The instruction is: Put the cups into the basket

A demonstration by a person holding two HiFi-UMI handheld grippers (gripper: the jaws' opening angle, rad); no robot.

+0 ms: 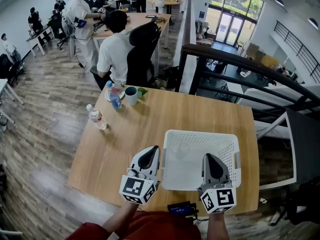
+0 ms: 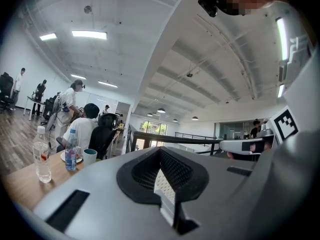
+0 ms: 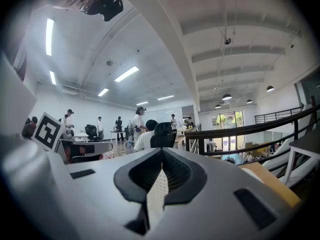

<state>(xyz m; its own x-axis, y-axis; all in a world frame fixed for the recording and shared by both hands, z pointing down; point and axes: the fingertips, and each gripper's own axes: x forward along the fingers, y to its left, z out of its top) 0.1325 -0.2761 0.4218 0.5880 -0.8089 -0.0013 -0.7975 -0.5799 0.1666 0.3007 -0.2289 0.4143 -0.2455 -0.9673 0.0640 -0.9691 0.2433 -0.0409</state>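
Lower centre, left gripper (image 1: pixel 149 157) and right gripper (image 1: pixel 214 166), both closed empty, hang by a white basket (image 1: pixel 186 138) on a wooden table (image 1: pixel 150 126) in an open office.

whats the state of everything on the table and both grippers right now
basket, upright, empty
cup, upright, outside the basket
clear bottle, upright, capped
blue-label bottle, upright, capped
left gripper, shut, empty
right gripper, shut, empty
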